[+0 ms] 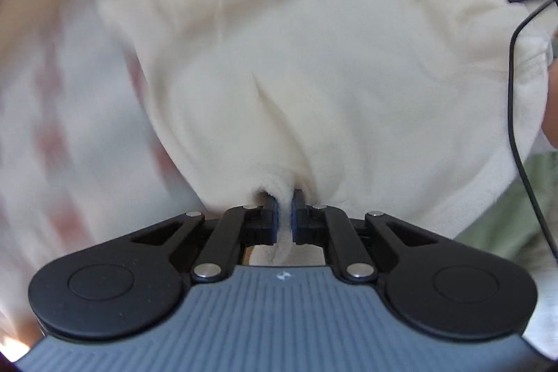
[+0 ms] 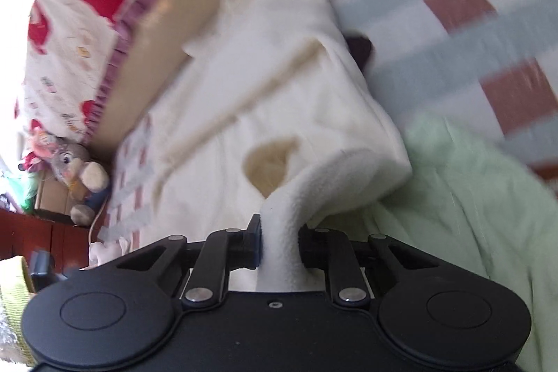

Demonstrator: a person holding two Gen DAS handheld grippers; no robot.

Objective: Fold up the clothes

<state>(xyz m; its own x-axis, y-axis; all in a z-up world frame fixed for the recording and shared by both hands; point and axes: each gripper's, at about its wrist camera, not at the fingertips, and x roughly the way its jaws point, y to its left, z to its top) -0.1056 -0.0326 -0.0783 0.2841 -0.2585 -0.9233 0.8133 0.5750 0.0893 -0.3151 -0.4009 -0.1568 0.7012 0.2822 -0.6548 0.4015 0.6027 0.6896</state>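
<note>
**Cream fleece pinched at two points above the bed**

Nearest the left wrist camera, the left gripper (image 1: 285,215) has its jaws pressed together on a narrow bunch of the cream fleece garment (image 1: 314,58), and the cloth fans out from that pinch in a deep crease. The right gripper (image 2: 279,243) has its jaws clamped on a thicker rolled edge of the same fleece garment (image 2: 265,86), which rises from the pinch as a soft tube before it spreads.

Beyond the right gripper's pinch, the garment drapes in loose layers, with a pocket-like hollow gaping just past the rolled edge. A pale green cloth (image 2: 470,197) lies just beside the garment, on the side away from the headboard-like panel (image 2: 167,33). Under and past the garment runs the checked bedspread (image 2: 453,6), and at the far end a stuffed toy (image 2: 75,173) sits off the bed's corner.

By its look, the fleece is light, thick and limp: it bunches instead of holding a line, sags between the two pinches, and grips well in rubbered jaws. Hems and seams seem the better places to hold, since a mid-panel pinch gathers cloth and drags wrinkles into any fold. Motion blur hides which part of the garment each gripper holds.
</note>
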